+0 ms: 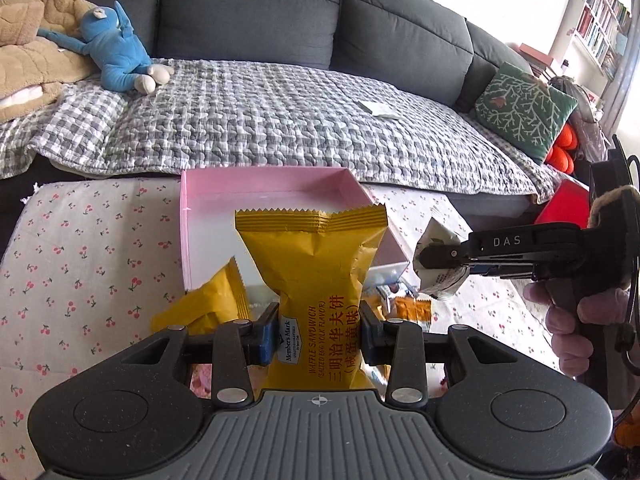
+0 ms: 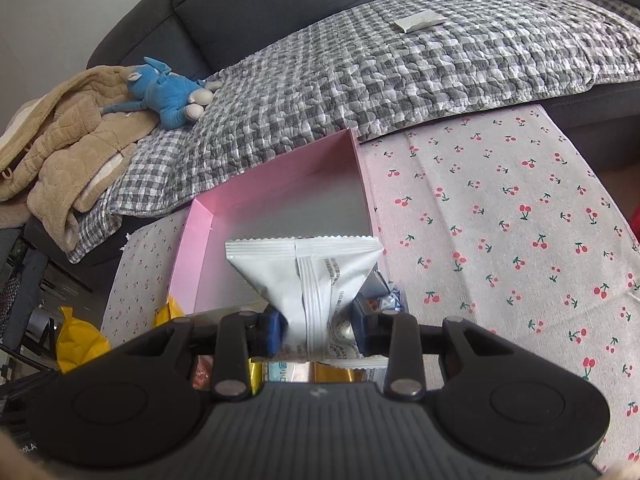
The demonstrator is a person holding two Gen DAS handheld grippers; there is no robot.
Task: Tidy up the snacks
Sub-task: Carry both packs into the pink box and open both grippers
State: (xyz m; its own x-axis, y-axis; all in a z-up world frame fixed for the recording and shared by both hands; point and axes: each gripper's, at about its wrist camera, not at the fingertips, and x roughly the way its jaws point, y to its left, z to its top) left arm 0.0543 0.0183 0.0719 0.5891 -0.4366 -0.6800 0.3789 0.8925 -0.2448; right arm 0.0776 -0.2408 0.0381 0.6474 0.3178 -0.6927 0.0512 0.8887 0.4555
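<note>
Snack packets fill both grippers. The left gripper (image 1: 319, 334) is clamped on a yellow waffle sandwich packet (image 1: 316, 276), its blue pads pinching the wrapper near the lower half so the crimped top stands upright above the jaws. The right gripper (image 2: 319, 330) is clamped on a white snack packet (image 2: 308, 280), squeezed at its waist, with the back seam facing the camera and the crimped top edge spread wide above the pads.

The pink box (image 2: 276, 184) is the landmark: open-topped, sitting on the cherry-print cloth (image 2: 500, 220) with its far side against the grey sofa (image 1: 248, 12). Both held packets hang in front of the near edge of the box, raised above the cloth; what shows of the box's floor is bare. In the left wrist view, the right gripper comes in from the right of the box with the white packet in its tips, held by a person's gloved hand (image 1: 568, 328).

A second yellow packet (image 1: 208, 304) lies on the cloth just left of the box's near corner. More small wrapped snacks (image 1: 412, 304), orange and blue among them, lie in a loose pile on the cloth just in front of the box.

Beyond the box, a checked quilt (image 1: 260, 128) covers the sofa seat, with a blue plush toy (image 1: 116, 52) at its left end and a green cushion (image 1: 524, 108) at its right.
</note>
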